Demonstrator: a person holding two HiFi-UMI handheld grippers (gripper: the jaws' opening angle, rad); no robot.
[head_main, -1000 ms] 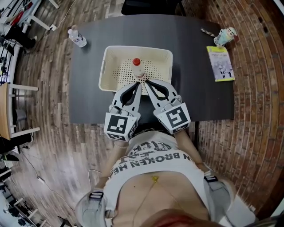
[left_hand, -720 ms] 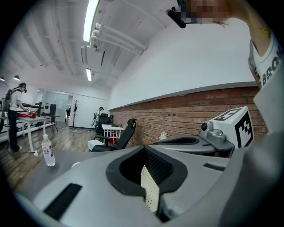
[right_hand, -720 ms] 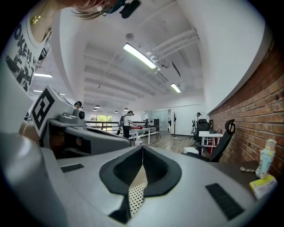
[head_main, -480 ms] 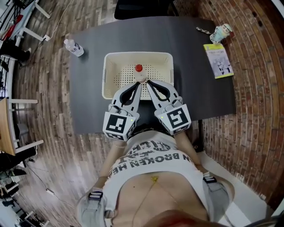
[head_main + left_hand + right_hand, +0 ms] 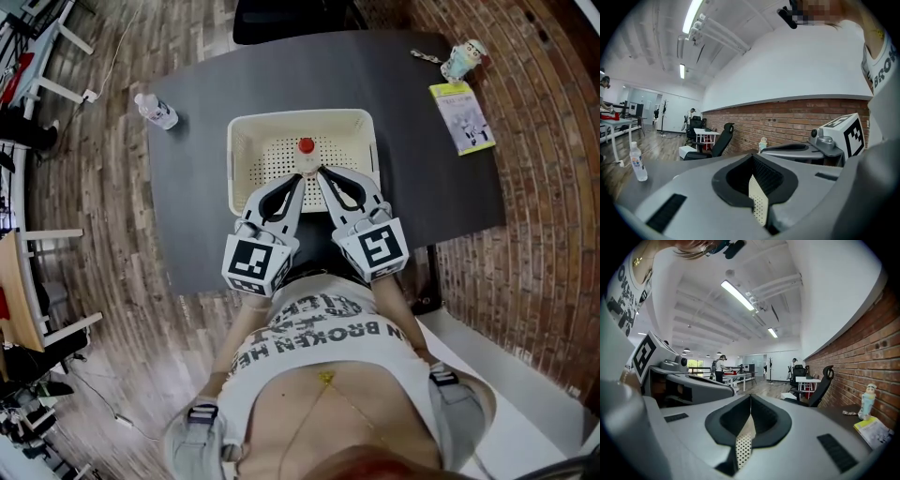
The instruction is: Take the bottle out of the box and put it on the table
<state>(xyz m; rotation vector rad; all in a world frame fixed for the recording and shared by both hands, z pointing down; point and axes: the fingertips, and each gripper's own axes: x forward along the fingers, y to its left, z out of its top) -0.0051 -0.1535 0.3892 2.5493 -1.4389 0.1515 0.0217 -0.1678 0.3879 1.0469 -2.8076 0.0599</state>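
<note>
the left gripper (image 5: 298, 180) is holding its jaws fully together with nothing between them; only the perforated wall of the box is showing past the tips. the right gripper (image 5: 321, 174) is likewise standing closed and empty. both are reaching over the near rim of the cream box (image 5: 246, 127) on the dark table (image 5: 422, 159). the red-capped bottle (image 5: 306, 156) is standing upright inside the box, close to its near wall, just beyond the two tips; contact cannot be confirmed. a second bottle (image 5: 156, 111) is standing at the table's far left.
</note>
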